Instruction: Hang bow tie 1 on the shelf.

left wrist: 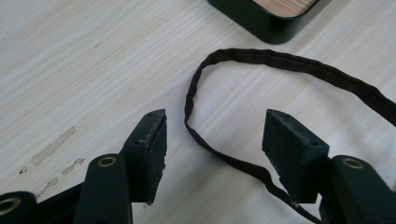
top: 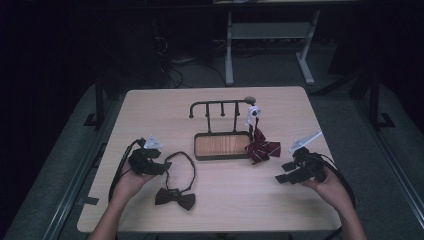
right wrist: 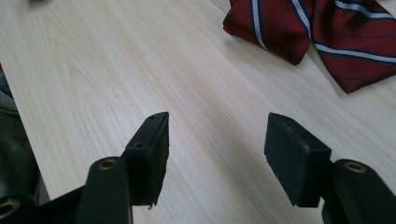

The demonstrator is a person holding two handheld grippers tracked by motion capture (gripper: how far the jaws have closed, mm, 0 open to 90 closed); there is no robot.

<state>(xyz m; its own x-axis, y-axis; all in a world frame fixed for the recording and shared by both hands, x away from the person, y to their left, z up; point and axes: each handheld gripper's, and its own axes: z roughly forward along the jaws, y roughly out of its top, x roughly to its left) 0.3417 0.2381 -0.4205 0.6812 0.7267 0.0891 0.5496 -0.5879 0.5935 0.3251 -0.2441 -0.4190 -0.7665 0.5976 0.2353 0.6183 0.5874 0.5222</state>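
Step in hand, as I read it: picking up the dark bow tie (top: 175, 198) by its neck strap (left wrist: 224, 88), prob. to hang it on the rack (top: 220, 106) w/ pegs. The striped red bow tie (top: 261, 148) is already up there, hanging off the rack's right end and drooping beside the wooden tray (top: 220, 145) at the base.

Left hand-held gripper (top: 150, 164) sits at the left of the tabletop (top: 150, 110), right at the strap loop. In the left gripper view the jaws are spread w/ the strap running between them; pads not pressing on it yet, so nothing held. The bow itself lies near the front edge, strap looping back toward the tray.

Right hand-held gripper (top: 290, 174) hovers low at the right side, jaws spread, nothing between them; the right gripper view looks over bare wood twd the striped tie (right wrist: 322, 32), which lies apart from the jaws.

Next move, judged: left needs to close down on the strap w/o letting the thin band slip out from between the pads, then lift so the loop hangs open. Strap is limp and narrow, so the pinch should land squarely across it, not at the pad tips. Right could then catch the other side of the loop to keep it open for a free peg; pegs left of the striped tie look free.
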